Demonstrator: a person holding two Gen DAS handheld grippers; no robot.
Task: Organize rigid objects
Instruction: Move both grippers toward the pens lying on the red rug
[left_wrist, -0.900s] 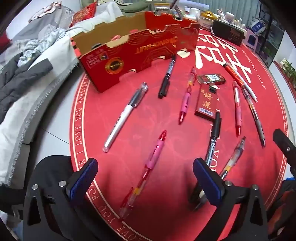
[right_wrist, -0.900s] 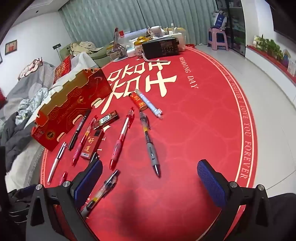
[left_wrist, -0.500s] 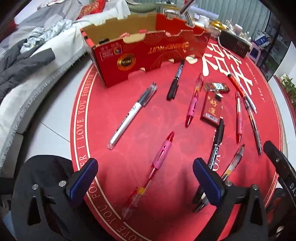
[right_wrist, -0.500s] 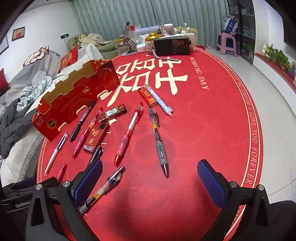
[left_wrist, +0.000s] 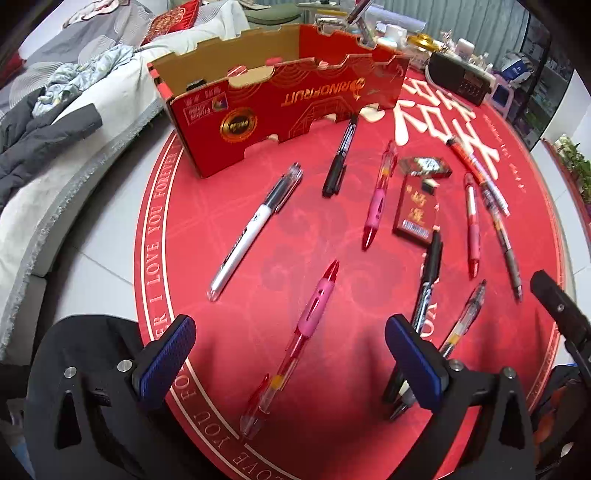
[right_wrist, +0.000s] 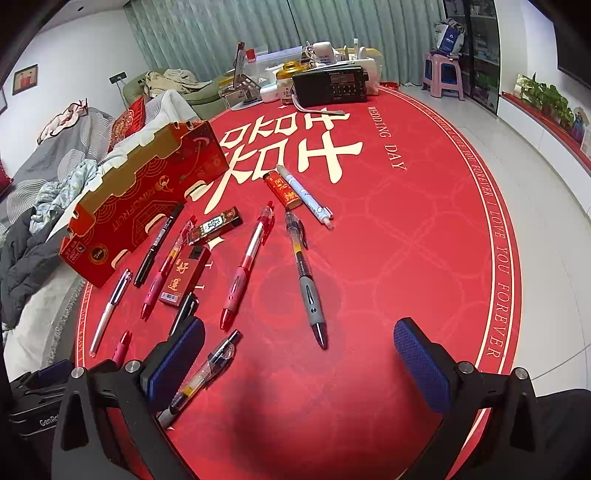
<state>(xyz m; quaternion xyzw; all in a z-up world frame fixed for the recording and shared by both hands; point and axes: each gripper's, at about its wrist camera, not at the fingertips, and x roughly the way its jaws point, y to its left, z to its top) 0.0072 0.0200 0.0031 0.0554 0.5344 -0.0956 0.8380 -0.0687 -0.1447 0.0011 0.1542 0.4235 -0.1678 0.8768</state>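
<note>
Several pens lie scattered on a round red mat (left_wrist: 332, 229) in front of an open red cardboard box (left_wrist: 280, 99). My left gripper (left_wrist: 288, 354) hangs open above a pink-grip pen (left_wrist: 295, 343), not touching it. A white and black pen (left_wrist: 255, 225) lies further left, with a red card pack (left_wrist: 415, 208) to the right. My right gripper (right_wrist: 299, 354) is open over bare mat; a clear pen (right_wrist: 203, 373) lies by its left finger (right_wrist: 175, 363), and a grey-grip pen (right_wrist: 306, 273) lies just ahead. The box (right_wrist: 144, 199) stands at the left there.
A black radio (right_wrist: 330, 86) and several jars and bottles stand at the mat's far edge. A sofa with clothes and a grey jacket (left_wrist: 37, 125) lies left of the box. White floor tiles (right_wrist: 546, 206) surround the mat; a pink stool (right_wrist: 443, 75) stands far right.
Both grippers have drifted a little over the mat, so the box and pens have shifted in both views. Both stay open, and no object has moved.
</note>
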